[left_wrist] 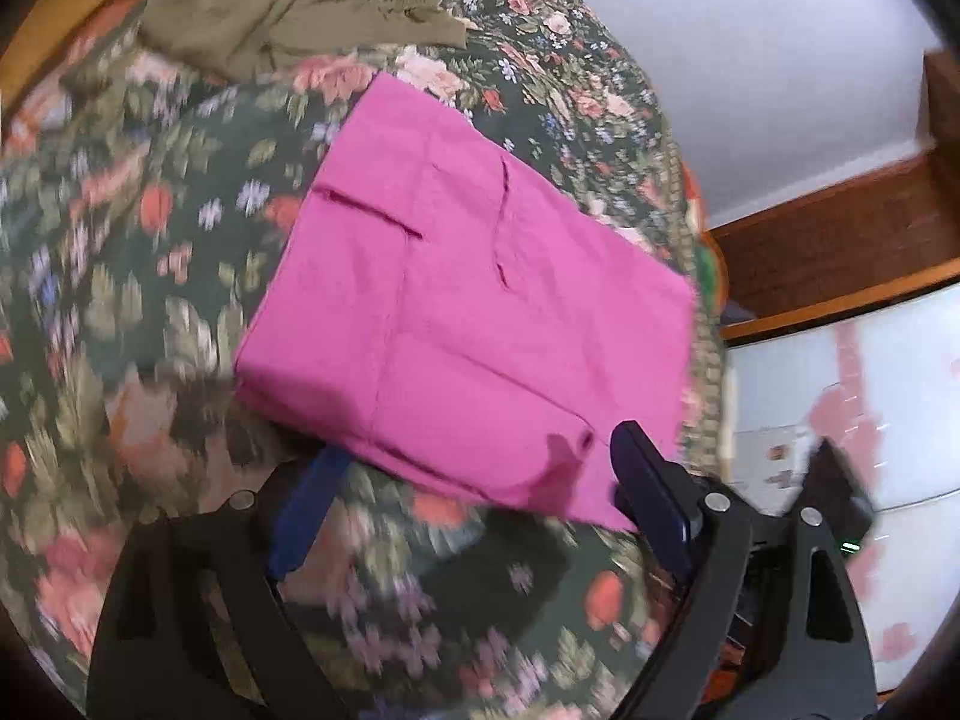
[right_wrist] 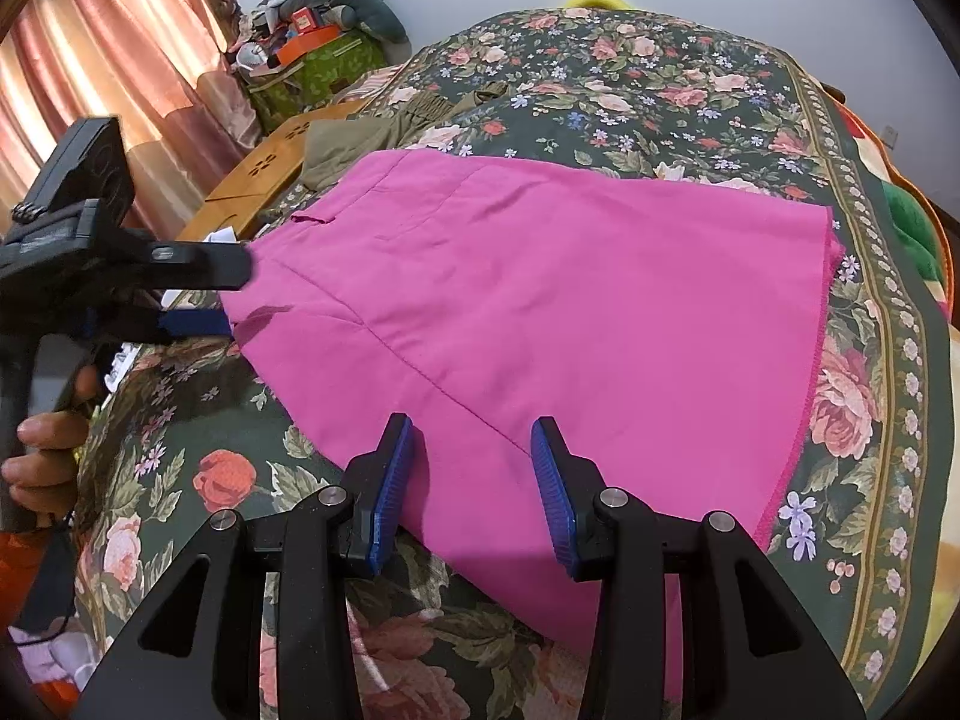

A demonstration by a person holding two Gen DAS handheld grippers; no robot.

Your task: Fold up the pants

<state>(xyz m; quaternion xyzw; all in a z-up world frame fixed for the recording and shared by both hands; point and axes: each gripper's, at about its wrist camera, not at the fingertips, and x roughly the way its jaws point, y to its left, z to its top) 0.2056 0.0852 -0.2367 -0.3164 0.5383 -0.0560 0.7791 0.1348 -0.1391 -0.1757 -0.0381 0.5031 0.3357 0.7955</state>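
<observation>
Pink pants [right_wrist: 540, 312] lie folded flat on a dark floral bedspread [right_wrist: 660, 78]. In the left wrist view the pants [left_wrist: 468, 300] look like a rectangle with pocket seams showing. My left gripper [left_wrist: 474, 480] is open wide at their near edge, with a corner of the fabric lying loose between its blue pads [left_wrist: 648, 480]. That view is blurred. In the right wrist view the left gripper [right_wrist: 204, 300] sits at the pants' left edge, a hand [right_wrist: 42, 450] on its handle. My right gripper [right_wrist: 471, 423] hovers over the near edge, its jaws apart and pinching nothing.
An olive garment [left_wrist: 270, 18] lies crumpled beyond the pants, near a wooden bed frame [right_wrist: 264, 168]. Pink curtains [right_wrist: 90, 60] and a green box piled with clutter [right_wrist: 312, 66] stand at the back left. The bed's edge [left_wrist: 702, 312] drops off beside a wooden ledge [left_wrist: 840, 252].
</observation>
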